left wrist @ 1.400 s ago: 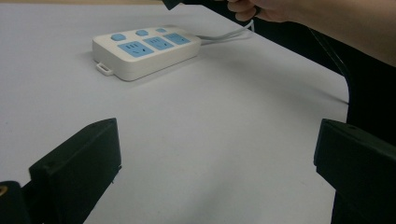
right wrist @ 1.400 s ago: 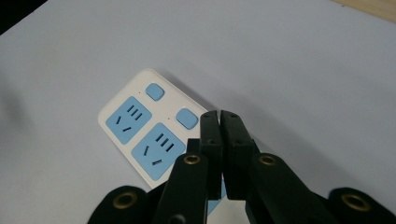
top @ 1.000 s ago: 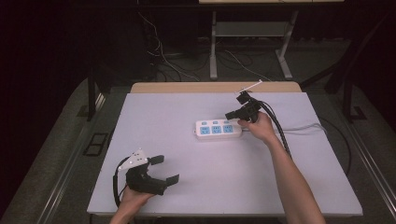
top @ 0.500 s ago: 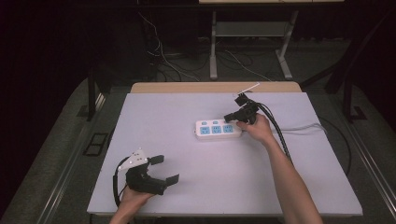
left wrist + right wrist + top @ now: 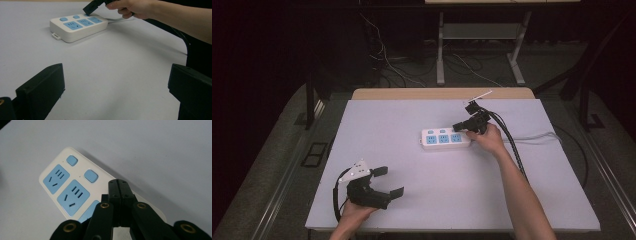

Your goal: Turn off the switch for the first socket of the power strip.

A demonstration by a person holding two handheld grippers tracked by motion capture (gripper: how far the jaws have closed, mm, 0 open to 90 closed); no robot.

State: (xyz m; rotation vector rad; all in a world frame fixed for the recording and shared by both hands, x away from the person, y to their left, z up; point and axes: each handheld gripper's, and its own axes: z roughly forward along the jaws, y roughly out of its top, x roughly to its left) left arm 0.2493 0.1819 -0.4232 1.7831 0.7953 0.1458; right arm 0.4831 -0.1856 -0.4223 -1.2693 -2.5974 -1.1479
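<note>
Resting right of centre on the counter, the power strip is met at its right end by the right tongs, jaws pressed together, empty. Wide bare surface separates it from the left tongs, held spread at the lower-left edge.

third socket hidden (by jaws)
</note>
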